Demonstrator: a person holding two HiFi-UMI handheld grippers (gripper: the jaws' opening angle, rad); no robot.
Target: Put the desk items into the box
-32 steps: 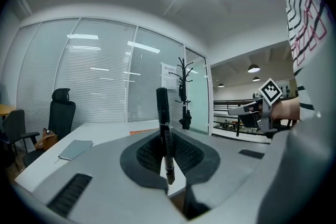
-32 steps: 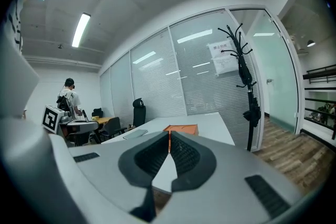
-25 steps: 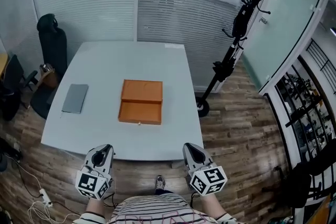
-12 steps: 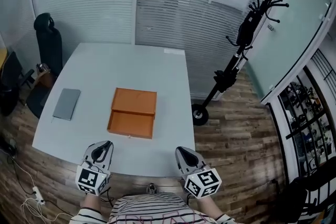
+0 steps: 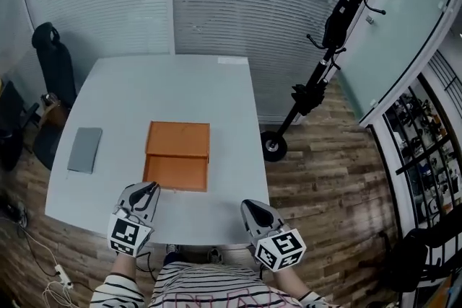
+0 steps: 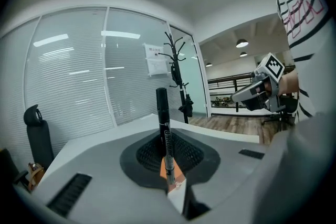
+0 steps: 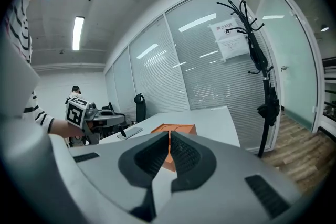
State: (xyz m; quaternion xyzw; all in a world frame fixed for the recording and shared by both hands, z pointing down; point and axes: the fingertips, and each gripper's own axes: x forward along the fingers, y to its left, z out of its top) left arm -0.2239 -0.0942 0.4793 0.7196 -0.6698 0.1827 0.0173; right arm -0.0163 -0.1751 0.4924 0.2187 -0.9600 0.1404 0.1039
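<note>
An open orange box (image 5: 177, 155) lies flat on the white table (image 5: 216, 104), its two halves side by side. My left gripper (image 5: 149, 189) hovers over the table's near edge, just short of the box's front left corner. It is shut on a black marker pen (image 6: 164, 128) that stands upright between its jaws. My right gripper (image 5: 250, 207) is shut with nothing in it, at the table's near right edge. From the right gripper view the box (image 7: 176, 128) lies straight ahead and the left gripper (image 7: 88, 117) is at the left.
A grey notebook (image 5: 84, 149) lies on the table left of the box. A black coat stand (image 5: 321, 61) rises off the table's right side, and black chairs (image 5: 52, 61) stand at the left. Glass walls with blinds close the far side.
The left gripper has come forward over the table's near edge toward the box. The head view has shifted, so the table sits a little lower and further left.
</note>
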